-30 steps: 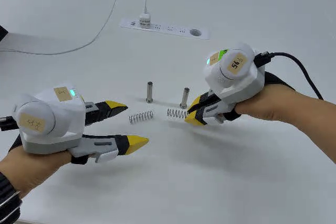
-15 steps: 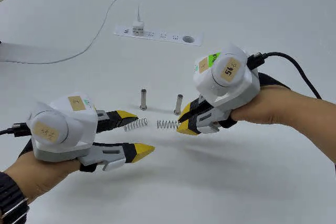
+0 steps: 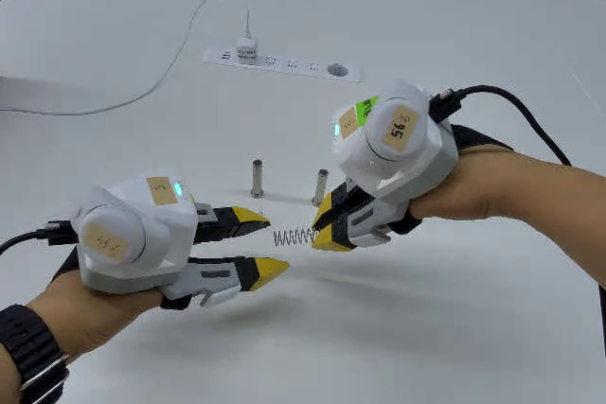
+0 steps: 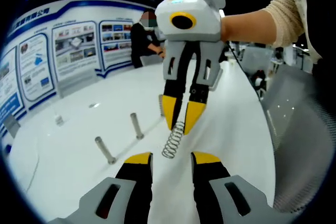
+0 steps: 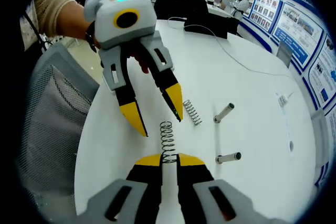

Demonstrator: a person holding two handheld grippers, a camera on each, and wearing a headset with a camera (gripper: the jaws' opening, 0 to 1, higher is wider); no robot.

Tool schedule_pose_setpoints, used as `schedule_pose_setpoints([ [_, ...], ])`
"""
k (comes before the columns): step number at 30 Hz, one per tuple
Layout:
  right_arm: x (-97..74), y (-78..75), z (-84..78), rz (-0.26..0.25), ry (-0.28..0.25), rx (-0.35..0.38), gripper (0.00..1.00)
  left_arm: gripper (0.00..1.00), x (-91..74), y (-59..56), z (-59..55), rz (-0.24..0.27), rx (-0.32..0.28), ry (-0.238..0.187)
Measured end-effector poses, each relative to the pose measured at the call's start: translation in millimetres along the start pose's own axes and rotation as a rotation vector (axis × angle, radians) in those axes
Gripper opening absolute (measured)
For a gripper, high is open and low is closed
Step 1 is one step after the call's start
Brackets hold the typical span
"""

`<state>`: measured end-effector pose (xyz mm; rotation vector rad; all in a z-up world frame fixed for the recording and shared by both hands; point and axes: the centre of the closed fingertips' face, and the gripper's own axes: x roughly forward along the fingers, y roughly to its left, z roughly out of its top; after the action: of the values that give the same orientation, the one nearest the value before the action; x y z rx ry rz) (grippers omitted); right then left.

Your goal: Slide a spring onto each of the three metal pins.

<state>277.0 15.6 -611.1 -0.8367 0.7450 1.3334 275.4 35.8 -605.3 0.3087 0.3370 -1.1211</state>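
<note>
since the right gripper has its jaws closed on one end of a spring, whose free end points left toward the left gripper with its jaws open on nothing, the step in hand looks like carrying that spring to a pin. the spring seems lifted just clear of the table, between the two grippers and just near of the left pin and the right pin, both upright and bare. to do it well, i would turn the spring upright, centre its open lower coil over a pin top and lower it straight. the grip should stay light so the coils are not crushed, and the left gripper could steady the floppy free end. the right gripper view gives a second spring lying on the table just beside the left gripper's tip, a spot the left gripper covers in the head view. the left gripper view gives what may be a third pin behind the right gripper, though i cannot be sure.
</note>
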Motion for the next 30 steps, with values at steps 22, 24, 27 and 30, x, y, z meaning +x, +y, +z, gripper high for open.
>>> schedule_pose_setpoints([
  [22,0.3,12.1,5.4,0.05,0.034,-0.013,0.11,0.12,3.1,-7.1,-7.1,-0.009,0.068,0.034],
  [24,-1.9,12.2,7.8,0.048,0.03,-0.016,0.11,0.12,3.3,-6.8,-7.6,-0.008,0.065,0.037],
  [27,-5.6,11.7,13.2,0.044,0.011,-0.018,0.11,0.12,2.5,-5.0,-8.6,-0.002,0.062,0.04],
  [30,-9.0,11.8,19.7,0.041,-0.011,-0.018,0.11,0.11,1.8,-3.5,-8.6,0.002,0.058,0.038],
])
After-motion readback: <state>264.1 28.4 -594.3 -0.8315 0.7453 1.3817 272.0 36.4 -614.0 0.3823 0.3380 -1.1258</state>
